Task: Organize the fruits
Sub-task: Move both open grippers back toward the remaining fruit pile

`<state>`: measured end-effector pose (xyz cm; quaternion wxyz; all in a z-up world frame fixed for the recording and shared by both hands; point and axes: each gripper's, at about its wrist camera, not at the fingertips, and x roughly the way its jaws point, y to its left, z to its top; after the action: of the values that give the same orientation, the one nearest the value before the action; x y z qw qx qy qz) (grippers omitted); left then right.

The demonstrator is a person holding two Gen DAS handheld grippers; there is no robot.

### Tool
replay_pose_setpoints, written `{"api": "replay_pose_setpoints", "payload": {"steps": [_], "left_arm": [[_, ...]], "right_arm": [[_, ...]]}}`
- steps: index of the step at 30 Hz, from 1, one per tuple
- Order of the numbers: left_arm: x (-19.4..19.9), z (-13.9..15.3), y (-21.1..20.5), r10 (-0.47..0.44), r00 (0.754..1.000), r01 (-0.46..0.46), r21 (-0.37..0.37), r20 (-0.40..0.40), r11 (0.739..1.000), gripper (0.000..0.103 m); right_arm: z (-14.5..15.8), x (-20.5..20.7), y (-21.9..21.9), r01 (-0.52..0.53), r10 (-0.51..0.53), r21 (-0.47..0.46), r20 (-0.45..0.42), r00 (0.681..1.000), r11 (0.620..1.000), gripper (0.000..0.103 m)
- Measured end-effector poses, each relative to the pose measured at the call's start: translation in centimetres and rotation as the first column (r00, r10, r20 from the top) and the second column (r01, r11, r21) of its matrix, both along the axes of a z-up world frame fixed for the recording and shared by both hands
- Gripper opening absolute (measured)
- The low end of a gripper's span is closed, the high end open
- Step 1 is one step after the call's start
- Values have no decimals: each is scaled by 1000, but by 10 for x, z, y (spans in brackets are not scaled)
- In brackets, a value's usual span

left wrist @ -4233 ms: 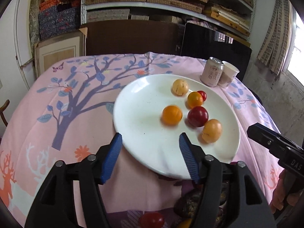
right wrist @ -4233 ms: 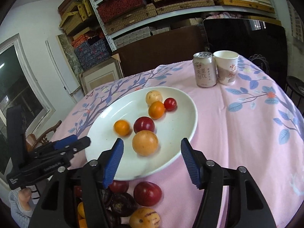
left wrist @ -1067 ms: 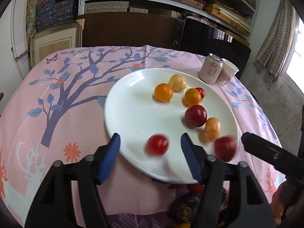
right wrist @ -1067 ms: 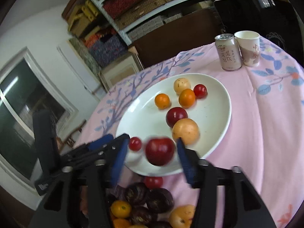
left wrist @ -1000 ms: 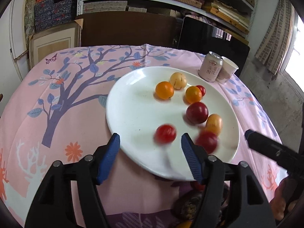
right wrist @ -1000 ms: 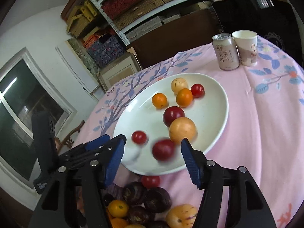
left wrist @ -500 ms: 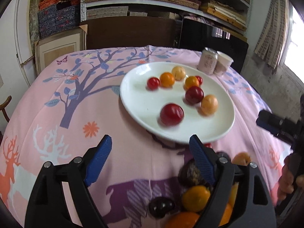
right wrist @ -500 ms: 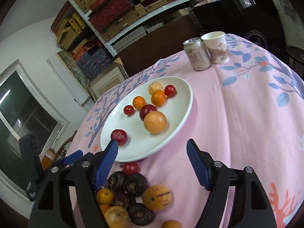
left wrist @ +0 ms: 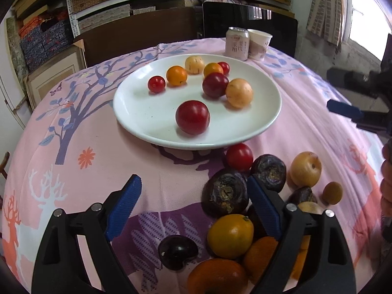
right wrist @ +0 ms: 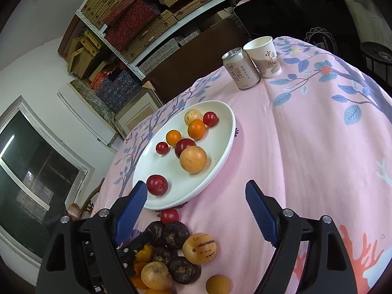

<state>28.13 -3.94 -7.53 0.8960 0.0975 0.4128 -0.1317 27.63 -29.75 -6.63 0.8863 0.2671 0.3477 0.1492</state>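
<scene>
A white plate (left wrist: 137,112) (right wrist: 220,147) holds several fruits: a big red plum (left wrist: 192,117) (right wrist: 157,184) near its front, a dark red plum (left wrist: 215,84), a tan round fruit (left wrist: 239,92) (right wrist: 193,159), oranges and small red tomatoes. In front of the plate lies a loose pile: a red tomato (left wrist: 239,156) (right wrist: 169,215), dark water chestnuts (left wrist: 225,196) (right wrist: 176,234), oranges (left wrist: 230,235) and tan fruits (left wrist: 305,169) (right wrist: 199,248). My left gripper (left wrist: 193,204) is open and empty above the pile's left side. My right gripper (right wrist: 196,210) is open and empty over the pile and plate edge, and shows in the left wrist view (left wrist: 343,109).
A drink can (left wrist: 237,43) (right wrist: 240,68) and a paper cup (left wrist: 259,41) (right wrist: 265,56) stand behind the plate. The round table has a pink patterned cloth (left wrist: 73,147) (right wrist: 318,147). Shelves with boxes and a dark chair stand behind the table.
A red plum and a small tomato rolled onto the plate and came to rest. Both grippers have pulled back and up from the plate, bringing the loose fruit pile into view.
</scene>
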Motion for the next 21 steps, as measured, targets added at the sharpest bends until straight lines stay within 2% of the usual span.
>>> {"api": "replay_pose_setpoints", "payload": {"steps": [6,10,14,16,18,21], "left_arm": [[9,-4,4,24,999,-24,-17,-24,1000,96],[17,-9,4,15,997,-19,-59,-72,998,96],[19,-10,5,1,996,-6,-59,-85,998,97],[18,-9,6,-2,997,-1,-31,-74,1000,98],[14,-7,10,15,999,-14,29,-36,999,98],[13,-2,20,81,996,-85,114,34,990,98]], "right_arm": [[0,0,3,-3,3,-7,-3,1000,1000,86],[-2,0,3,-3,3,-9,-13,1000,1000,86],[-4,2,3,-5,5,-9,-23,1000,1000,86],[-4,2,3,-5,5,-6,-25,1000,1000,86],[-4,2,3,-4,4,-5,-25,1000,1000,86],[-5,3,2,-2,2,0,-27,1000,1000,86]]}}
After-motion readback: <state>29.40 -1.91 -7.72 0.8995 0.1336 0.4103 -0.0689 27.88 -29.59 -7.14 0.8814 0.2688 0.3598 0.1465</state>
